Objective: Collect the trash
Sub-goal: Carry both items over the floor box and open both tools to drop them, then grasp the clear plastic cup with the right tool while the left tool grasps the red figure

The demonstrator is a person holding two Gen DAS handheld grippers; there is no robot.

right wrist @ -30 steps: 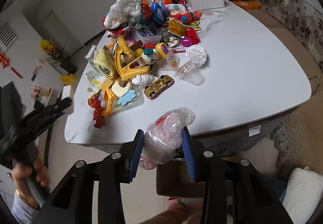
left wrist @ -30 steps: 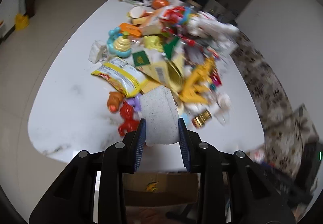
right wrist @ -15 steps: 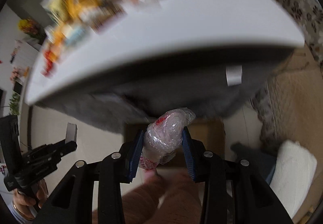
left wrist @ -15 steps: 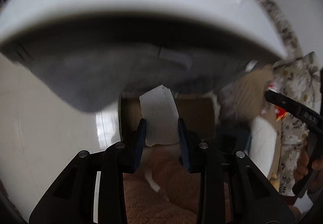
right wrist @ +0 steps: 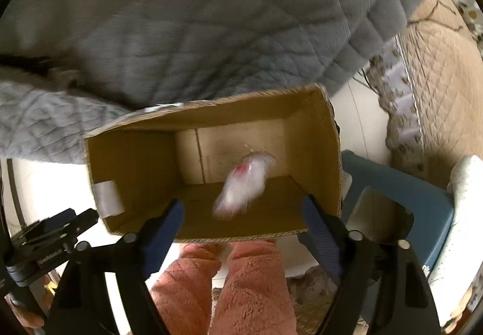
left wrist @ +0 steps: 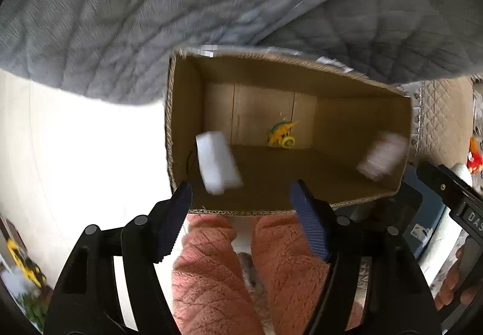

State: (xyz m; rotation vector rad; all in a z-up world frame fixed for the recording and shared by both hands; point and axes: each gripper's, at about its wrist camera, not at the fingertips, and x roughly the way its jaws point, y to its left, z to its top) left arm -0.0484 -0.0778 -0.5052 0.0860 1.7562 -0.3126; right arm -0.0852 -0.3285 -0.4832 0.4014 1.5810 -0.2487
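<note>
Lettering "DAS" on right tool [left wrist: 471,215]

The cardboard box [left wrist: 356,111] was plain brown, its inner floor paler tan. In it lay a yellow and green toy dinosaur [left wrist: 282,134]. A white foam piece [left wrist: 217,164] and a clear plastic bag [right wrist: 244,184] with a red mark showed blurred. The quilted cover [left wrist: 151,18] was grey, diamond-stitched. The person's fleece trousers [left wrist: 211,280] were salmon pink. The stool [right wrist: 401,196] was blue.

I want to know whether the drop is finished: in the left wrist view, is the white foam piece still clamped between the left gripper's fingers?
No, the left gripper stands open and the white foam piece is loose over the cardboard box.
</note>
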